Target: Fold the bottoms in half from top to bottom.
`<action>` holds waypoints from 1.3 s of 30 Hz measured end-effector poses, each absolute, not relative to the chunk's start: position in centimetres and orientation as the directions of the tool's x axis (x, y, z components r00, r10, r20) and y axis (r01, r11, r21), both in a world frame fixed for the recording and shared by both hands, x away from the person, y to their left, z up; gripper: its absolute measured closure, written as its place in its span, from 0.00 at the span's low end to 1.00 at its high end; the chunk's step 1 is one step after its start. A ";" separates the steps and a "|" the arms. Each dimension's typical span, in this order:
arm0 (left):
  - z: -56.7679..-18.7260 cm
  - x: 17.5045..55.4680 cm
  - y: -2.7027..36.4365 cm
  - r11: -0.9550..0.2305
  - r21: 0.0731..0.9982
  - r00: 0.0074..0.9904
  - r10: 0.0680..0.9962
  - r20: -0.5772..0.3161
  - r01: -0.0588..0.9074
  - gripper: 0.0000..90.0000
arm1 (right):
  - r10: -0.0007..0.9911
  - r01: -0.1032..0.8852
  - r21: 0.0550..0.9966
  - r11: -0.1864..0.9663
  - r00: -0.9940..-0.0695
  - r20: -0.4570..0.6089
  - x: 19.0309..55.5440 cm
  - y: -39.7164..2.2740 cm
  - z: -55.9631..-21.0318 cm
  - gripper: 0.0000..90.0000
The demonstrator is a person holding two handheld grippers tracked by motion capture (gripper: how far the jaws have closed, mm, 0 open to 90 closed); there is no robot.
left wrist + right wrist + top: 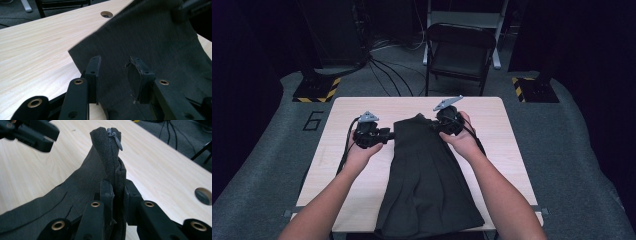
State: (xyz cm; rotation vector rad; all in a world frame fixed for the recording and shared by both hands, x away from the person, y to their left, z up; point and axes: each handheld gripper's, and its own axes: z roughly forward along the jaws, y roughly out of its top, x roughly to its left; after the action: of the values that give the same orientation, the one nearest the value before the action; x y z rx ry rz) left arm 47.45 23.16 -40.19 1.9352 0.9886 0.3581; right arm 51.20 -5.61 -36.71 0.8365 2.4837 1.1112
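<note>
Skirt [427, 175], one dark pleated piece, lies down the middle of the table [512, 150], its hem toward the person. Right gripper [117, 192] is clenched on the waistband by the zipper [115, 138], lifting that corner. Left gripper [115, 75] has its jaws parted with the waistband's other edge between them, not pressed. This looks like a regrasp before folding or spreading; next the left jaws likely need to close on the cloth so both ends lift evenly. Two grippers, one skirt, one chair [459, 50] beyond the table
</note>
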 end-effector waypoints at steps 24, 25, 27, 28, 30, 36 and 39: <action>-39.9 46.2 24.9 -0.235 0.836 0.612 0.777 -0.145 0.496 0.62 | 0.463 0.236 0.801 0.551 -0.884 -0.058 43.4 -11.5 -37.9 0.89; -39.9 46.2 24.9 -0.235 0.836 0.612 0.777 -0.145 0.496 0.62 | 0.463 0.236 0.801 0.551 -0.884 -0.058 43.4 -11.5 -37.9 0.89; -39.8 46.1 24.7 -0.230 0.836 0.610 0.778 -0.150 0.498 0.60 | 0.440 0.209 0.795 0.569 -0.895 -0.079 42.3 -12.0 -38.6 0.89; -39.8 46.1 24.5 -0.231 0.837 0.612 0.777 -0.149 0.497 0.60 | 0.433 0.206 0.793 0.573 -0.898 -0.079 42.0 -12.0 -38.8 0.89; -39.7 46.0 24.1 -0.240 0.836 0.618 0.773 -0.144 0.495 0.60 | 0.425 0.207 0.789 0.578 -0.902 -0.075 41.3 -12.2 -39.6 0.89; -39.3 45.9 22.8 -0.247 0.839 0.638 0.756 -0.146 0.485 0.58 | 0.437 0.242 0.788 0.567 -0.899 -0.039 40.1 -12.6 -41.7 0.89; -38.8 45.6 22.0 -0.256 0.841 0.658 0.738 -0.148 0.477 0.57 | 0.448 0.267 0.780 0.566 -0.894 -0.019 39.6 -12.8 -42.2 0.89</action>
State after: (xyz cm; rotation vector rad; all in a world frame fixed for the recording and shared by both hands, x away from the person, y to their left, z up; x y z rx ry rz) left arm 45.64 22.00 -38.75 1.9125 0.9544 0.3417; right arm 39.64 -12.78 -42.24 0.5990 2.5842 1.2338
